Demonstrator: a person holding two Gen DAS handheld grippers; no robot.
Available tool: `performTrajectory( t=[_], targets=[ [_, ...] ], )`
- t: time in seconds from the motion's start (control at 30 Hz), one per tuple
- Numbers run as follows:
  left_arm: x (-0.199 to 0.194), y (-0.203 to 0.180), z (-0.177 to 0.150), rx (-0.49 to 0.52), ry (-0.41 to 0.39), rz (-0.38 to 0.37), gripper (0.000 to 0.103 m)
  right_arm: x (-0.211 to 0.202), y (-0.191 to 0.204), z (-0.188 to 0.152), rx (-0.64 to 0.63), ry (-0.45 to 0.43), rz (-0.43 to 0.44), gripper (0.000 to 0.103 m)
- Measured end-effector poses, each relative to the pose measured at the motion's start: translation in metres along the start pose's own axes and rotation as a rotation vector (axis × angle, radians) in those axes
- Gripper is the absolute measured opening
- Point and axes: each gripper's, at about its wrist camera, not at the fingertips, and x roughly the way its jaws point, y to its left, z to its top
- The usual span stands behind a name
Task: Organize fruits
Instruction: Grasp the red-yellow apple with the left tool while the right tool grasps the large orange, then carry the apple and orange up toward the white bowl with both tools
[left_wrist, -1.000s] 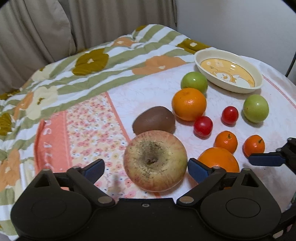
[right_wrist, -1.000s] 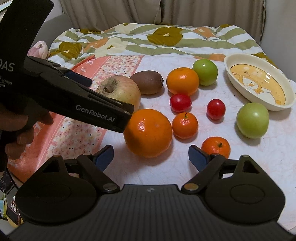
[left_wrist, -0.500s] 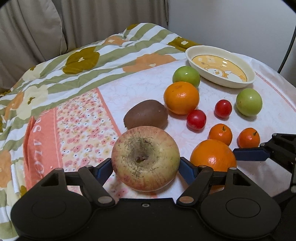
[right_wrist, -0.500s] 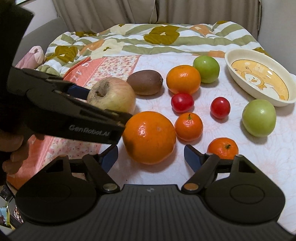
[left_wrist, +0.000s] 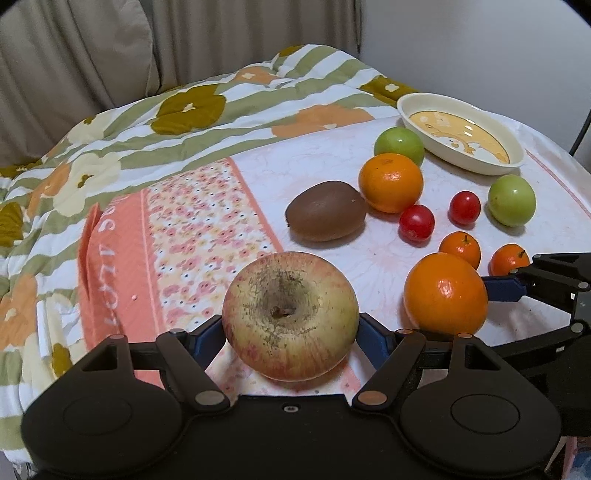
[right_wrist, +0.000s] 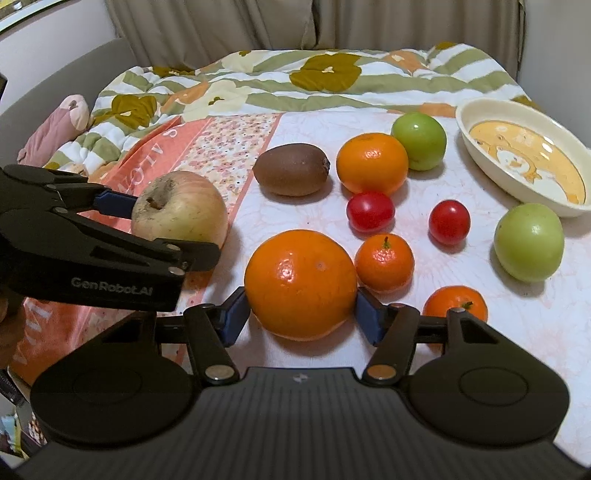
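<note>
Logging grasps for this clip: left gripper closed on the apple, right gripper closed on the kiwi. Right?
Not quite. The right gripper is closed on the large orange, as the right wrist view shows; the kiwi lies untouched farther back. The left gripper is closed on the apple.

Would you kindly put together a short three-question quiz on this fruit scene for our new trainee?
1. True or false: the dish already holds fruit.
2. Which fruit sits between the left gripper's fingers? A) kiwi B) apple C) green fruit
3. Fill in: the right gripper closes on the large ____.

Key
1. False: the dish is empty.
2. B: the apple is between the blue pads, and the kiwi lies beyond it.
3. Orange: the large orange is touched by both pads, and a small mandarin lies just to its right.
</note>
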Motion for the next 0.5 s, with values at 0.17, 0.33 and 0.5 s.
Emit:
performTrajectory(
  t=[0.17, 0.33, 0.5],
  targets=[
    [-0.012, 0.001, -0.002, -0.013, -0.022, 0.014, 0.08, -0.005, -0.003, 0.001, -0.002, -0.002, 0.003, 0.075],
    [-0.028, -0.002, 0.001, -0.033, -0.04, 0.019, 0.08, -0.023, -0.007, 0.003, -0.004, -0.025, -0.002, 0.075],
    [-0.048, -0.013, 0.011, -0.051, -0.069, 0.025, 0.08, -0.052, -0.016, 0.011, -0.011, -0.057, -0.004, 0.075]
  ],
)
